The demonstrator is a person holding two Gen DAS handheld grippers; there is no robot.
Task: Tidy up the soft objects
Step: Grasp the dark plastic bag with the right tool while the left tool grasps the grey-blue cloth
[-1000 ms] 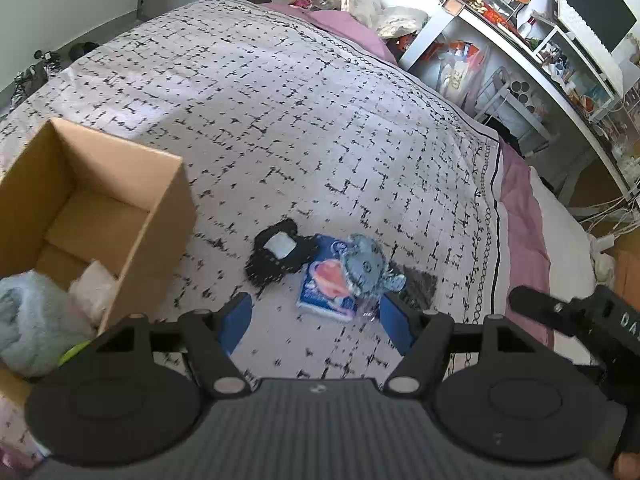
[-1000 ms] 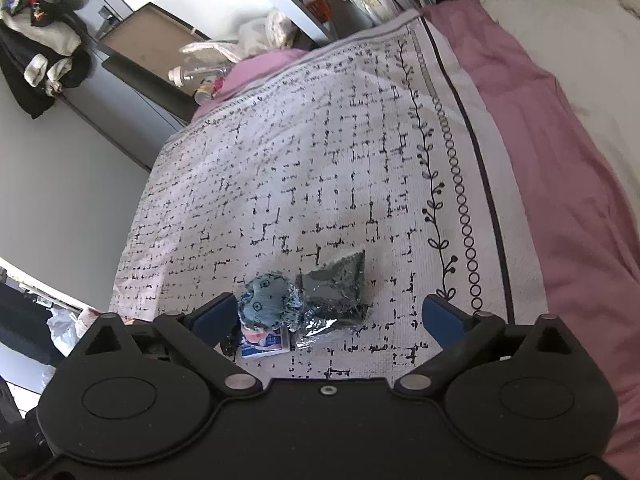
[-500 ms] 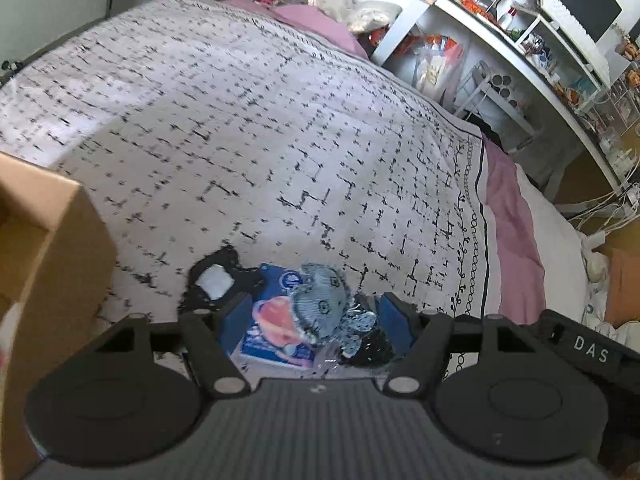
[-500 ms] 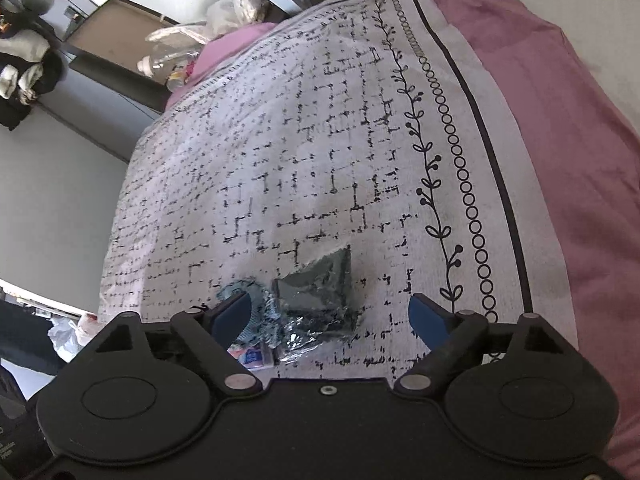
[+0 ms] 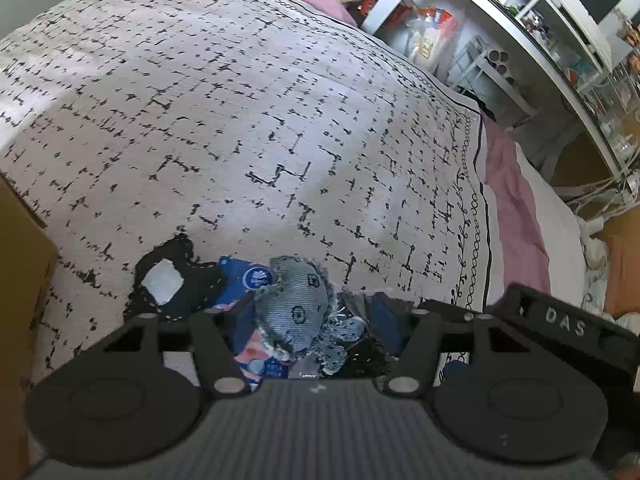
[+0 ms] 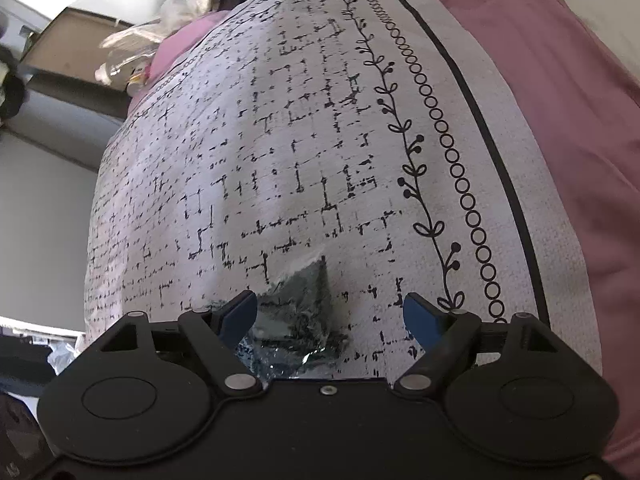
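The left tool [image 5: 308,320], fingers apart, straddled the limp denim toy [image 5: 296,308] (light, best pinched mid-body); the right tool [image 6: 330,316] gaped too.

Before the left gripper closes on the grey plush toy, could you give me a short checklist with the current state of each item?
1. Left gripper open: ok, fingers spread.
2. Grey plush toy between the left fingers: ok, roughly centred.
3. Toy free of neighbours: not ok, it lies on the blue packet, and the dark plastic bag touches it.
4. Right gripper out of the way: cannot tell; open over the bag, close by.
5. Cardboard box reachable: cannot tell, only its edge shows.
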